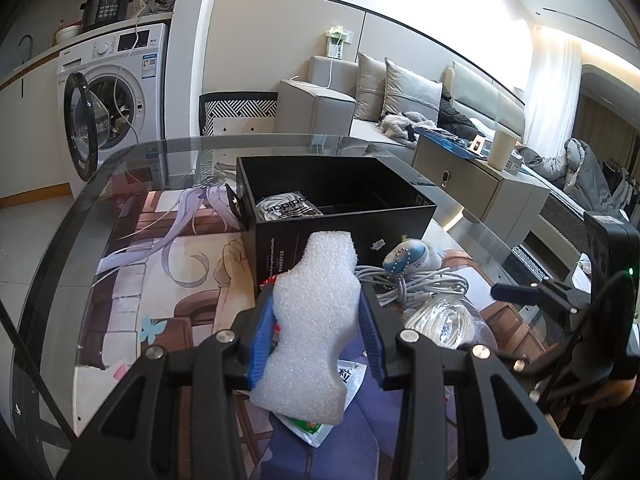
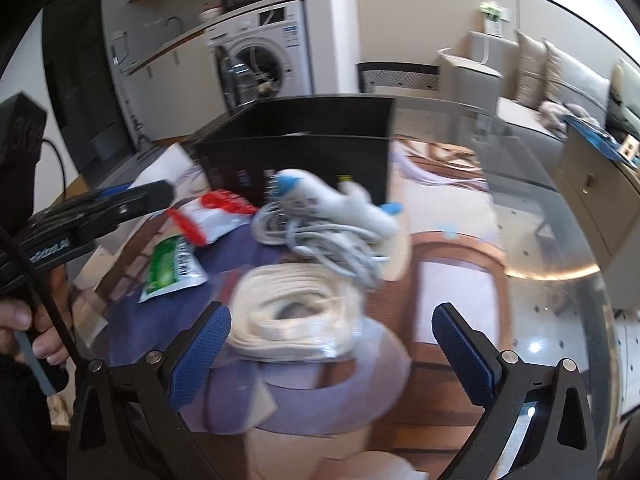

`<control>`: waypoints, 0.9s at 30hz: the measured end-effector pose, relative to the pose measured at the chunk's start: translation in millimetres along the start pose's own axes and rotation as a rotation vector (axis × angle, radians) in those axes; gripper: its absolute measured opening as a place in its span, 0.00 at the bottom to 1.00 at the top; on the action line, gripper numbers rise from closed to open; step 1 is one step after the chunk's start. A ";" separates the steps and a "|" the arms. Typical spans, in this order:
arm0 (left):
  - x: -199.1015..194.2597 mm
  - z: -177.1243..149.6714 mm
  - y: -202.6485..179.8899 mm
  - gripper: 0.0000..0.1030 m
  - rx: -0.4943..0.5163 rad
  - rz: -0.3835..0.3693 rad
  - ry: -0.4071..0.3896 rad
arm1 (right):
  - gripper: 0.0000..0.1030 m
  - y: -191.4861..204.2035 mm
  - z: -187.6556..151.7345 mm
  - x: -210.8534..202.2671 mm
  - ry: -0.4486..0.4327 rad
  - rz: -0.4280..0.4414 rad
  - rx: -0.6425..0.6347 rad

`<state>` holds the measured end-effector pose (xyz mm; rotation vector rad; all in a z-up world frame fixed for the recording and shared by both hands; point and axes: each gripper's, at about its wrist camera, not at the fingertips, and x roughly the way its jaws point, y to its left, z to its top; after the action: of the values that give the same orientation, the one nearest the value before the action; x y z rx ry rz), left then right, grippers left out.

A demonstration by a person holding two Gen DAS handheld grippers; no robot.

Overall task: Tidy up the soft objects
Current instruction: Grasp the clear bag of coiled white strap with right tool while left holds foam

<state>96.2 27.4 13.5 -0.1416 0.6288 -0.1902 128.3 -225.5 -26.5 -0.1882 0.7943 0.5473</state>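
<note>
My left gripper is shut on a white foam piece, held just in front of the open black box, which has a bagged white item inside. My right gripper stands open above a bagged coil of cream cord, not touching it. Behind the coil lies a tangle of grey cable with a small white and blue plush on top. The left gripper's fingers show at the left of the right wrist view; the foam there is hidden.
A red and white packet and a green packet lie left of the cable on the glass table, over a printed mat. A hand grips the left handle. A washing machine and a sofa stand beyond.
</note>
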 end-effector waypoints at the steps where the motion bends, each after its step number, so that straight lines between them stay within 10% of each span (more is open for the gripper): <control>1: -0.4 0.1 0.3 0.37 0.000 0.000 -0.001 | 0.99 4.6 0.5 2.3 0.005 0.010 -0.005; 18: 0.8 -0.7 8.4 0.37 -0.013 0.005 0.000 | 0.99 33.0 -6.3 32.6 0.075 -0.017 -0.091; 27: -0.8 -0.3 8.8 0.38 -0.013 0.006 -0.005 | 0.69 34.0 -10.7 20.2 0.059 -0.002 -0.114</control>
<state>96.4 36.1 12.1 -0.1522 0.6257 -0.1796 115.1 -192.7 -47.1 -0.3112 0.8202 0.5883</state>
